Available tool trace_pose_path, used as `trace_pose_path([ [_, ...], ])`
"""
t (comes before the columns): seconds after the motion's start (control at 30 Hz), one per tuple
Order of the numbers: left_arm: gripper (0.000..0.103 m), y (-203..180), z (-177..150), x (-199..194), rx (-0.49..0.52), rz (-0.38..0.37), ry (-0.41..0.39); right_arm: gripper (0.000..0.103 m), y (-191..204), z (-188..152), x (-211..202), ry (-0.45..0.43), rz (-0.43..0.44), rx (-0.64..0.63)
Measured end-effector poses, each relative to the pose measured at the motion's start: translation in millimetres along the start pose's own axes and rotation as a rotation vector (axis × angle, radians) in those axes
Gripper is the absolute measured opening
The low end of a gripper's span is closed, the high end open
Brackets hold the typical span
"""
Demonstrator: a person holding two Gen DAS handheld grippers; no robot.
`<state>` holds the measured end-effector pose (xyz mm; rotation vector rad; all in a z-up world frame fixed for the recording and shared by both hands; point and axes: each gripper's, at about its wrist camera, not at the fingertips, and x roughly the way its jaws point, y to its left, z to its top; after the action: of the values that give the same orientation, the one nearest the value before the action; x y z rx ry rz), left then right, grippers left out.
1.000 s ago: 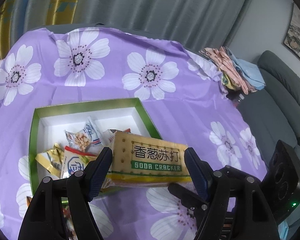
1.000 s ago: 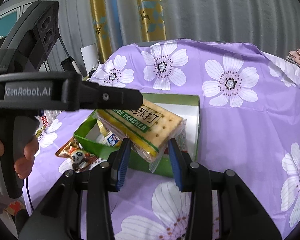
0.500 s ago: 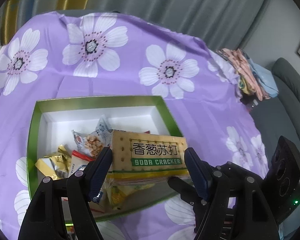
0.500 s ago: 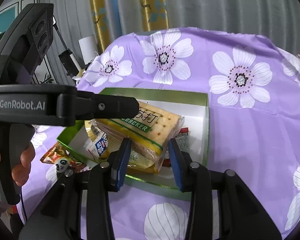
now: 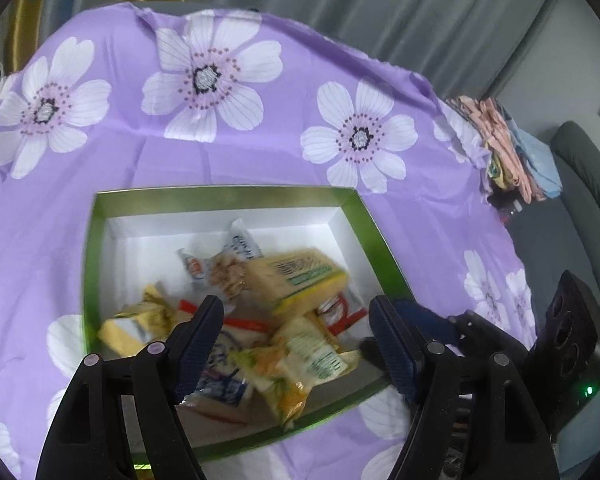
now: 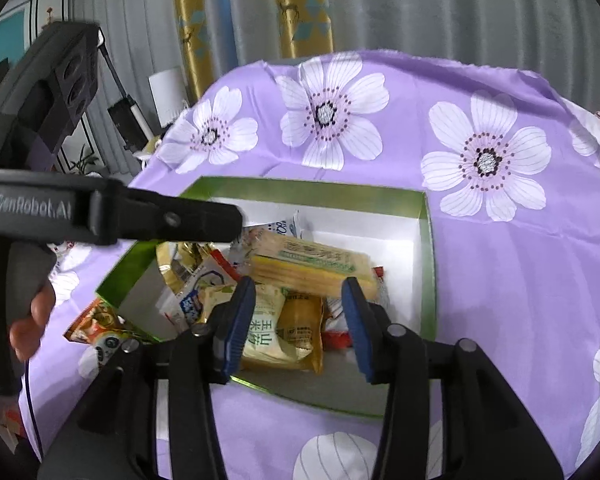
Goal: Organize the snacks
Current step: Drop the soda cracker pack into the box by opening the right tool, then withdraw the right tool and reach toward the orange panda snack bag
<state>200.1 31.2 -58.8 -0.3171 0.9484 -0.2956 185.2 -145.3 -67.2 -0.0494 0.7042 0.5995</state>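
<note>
A yellow soda cracker pack [image 5: 300, 280] [image 6: 312, 266] lies blurred on top of several snack packets inside the green-rimmed white box [image 5: 220, 194] [image 6: 300, 188]. My left gripper [image 5: 294, 332] is open above the box's near half, and the pack sits just beyond its fingertips, clear of both pads. My right gripper [image 6: 300, 300] hovers over the near edge of the box with its jaws opening. The pack lies just past its blue pads [image 6: 240, 320], untouched. One left finger [image 6: 172, 220] crosses the right wrist view.
A panda snack packet [image 6: 100, 332] lies on the purple flowered cloth [image 6: 480, 280] outside the box's left corner. A person's hand [image 6: 28, 312] holds the left gripper's handle. Folded cloths [image 5: 508, 148] sit at the table's far right, beside a grey sofa [image 5: 580, 184].
Both grippers held the cracker pack over the box and lowered it. Now both have let go, and the pack has dropped onto the snacks inside.
</note>
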Motion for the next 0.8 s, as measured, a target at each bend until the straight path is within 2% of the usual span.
trace_pose_path([
  [0.27, 0.077, 21, -20, -36, -0.050, -0.001, -0.007, 0.058, 3, -17, -28, -0.006, 0.027, 0.010],
  [0.6, 0.077, 25, -51, -62, -0.085, -0.008, 0.008, 0.059, 21, -48, -44, 0.030, 0.081, 0.025],
  [0.8, 0.077, 20, -71, -67, -0.053, 0.063, 0.027, 0.060, 34, -61, -44, 0.062, 0.118, 0.017],
])
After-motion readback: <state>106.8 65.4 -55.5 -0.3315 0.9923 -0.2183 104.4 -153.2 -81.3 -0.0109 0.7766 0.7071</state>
